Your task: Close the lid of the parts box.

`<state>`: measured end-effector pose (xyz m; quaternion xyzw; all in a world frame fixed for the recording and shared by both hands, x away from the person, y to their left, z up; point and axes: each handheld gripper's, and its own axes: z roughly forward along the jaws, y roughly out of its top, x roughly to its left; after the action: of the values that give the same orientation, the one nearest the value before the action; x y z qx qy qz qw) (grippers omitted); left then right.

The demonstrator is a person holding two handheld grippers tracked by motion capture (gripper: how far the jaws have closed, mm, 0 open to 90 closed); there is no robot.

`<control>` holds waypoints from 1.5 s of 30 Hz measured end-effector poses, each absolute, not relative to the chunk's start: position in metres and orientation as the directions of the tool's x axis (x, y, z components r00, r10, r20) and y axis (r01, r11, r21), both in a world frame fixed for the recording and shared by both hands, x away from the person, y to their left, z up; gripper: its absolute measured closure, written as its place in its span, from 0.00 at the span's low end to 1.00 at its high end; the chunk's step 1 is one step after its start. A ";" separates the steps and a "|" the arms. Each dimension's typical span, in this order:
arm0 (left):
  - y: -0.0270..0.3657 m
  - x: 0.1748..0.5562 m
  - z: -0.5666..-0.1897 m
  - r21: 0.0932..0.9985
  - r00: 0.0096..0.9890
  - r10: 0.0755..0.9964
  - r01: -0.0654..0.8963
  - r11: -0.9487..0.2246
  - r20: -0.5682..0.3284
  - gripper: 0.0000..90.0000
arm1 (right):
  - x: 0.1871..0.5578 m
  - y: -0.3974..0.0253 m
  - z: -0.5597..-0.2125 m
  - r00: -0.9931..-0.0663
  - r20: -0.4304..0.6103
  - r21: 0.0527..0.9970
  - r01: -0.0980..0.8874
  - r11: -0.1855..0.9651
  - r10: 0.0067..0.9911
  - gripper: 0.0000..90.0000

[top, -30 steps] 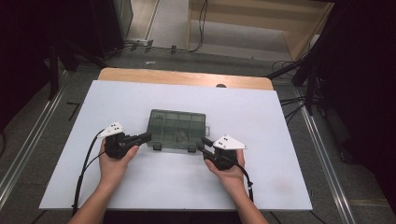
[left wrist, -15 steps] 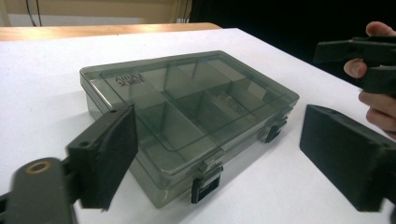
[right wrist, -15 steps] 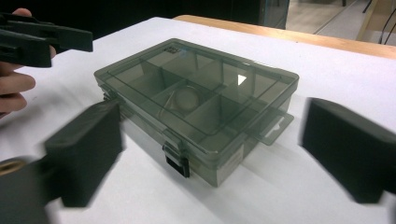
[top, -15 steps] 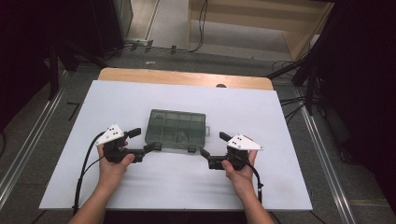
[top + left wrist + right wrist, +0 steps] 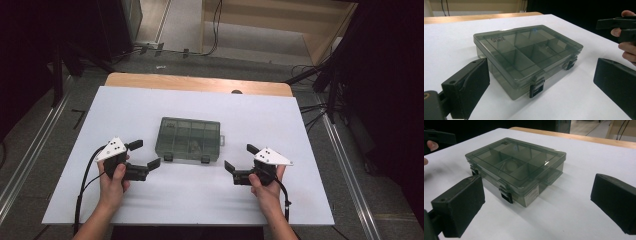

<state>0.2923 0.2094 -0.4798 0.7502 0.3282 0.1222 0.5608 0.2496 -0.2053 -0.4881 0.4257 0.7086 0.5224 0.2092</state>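
On white table (image 5: 150, 110), between both tools: smoky compartment box (image 5: 189, 140), lid shut.
Left gripper (image 5: 144, 154) and right gripper (image 5: 241, 158) spread wide, empty, just clear of box.

From my station I saw a white board (image 5: 150, 115) covering nearly the whole desk (image 5: 200, 83), whose wooden edge showed along the far side. Beyond the desk, cables (image 5: 215, 30) ran over a grey floor (image 5: 180, 30). A metal rail (image 5: 30, 160) lay left of the desk.
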 end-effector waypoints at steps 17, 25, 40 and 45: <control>0.228 0.275 -0.477 0.926 0.748 0.646 0.338 -0.169 -0.155 0.00 | 0.232 -0.232 -0.489 -0.528 0.129 0.923 0.373 0.093 0.840 0.00; 0.238 0.269 -0.477 0.927 0.738 0.656 0.340 -0.157 -0.159 0.00 | 0.224 -0.245 -0.491 -0.512 0.120 0.924 0.371 0.093 0.851 0.00; 0.262 0.258 -0.478 0.925 0.715 0.686 0.339 -0.171 -0.136 0.00 | 0.212 -0.281 -0.492 -0.456 0.112 0.925 0.373 0.076 0.883 0.00; 0.272 0.257 -0.479 0.925 0.706 0.695 0.342 -0.168 -0.135 0.00 | 0.210 -0.292 -0.494 -0.436 0.115 0.925 0.374 0.063 0.893 0.00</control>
<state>0.2573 0.2716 -0.4790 0.7466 0.3471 0.1622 0.5438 0.2096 -0.2922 -0.4937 0.4644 0.6819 0.5029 0.2580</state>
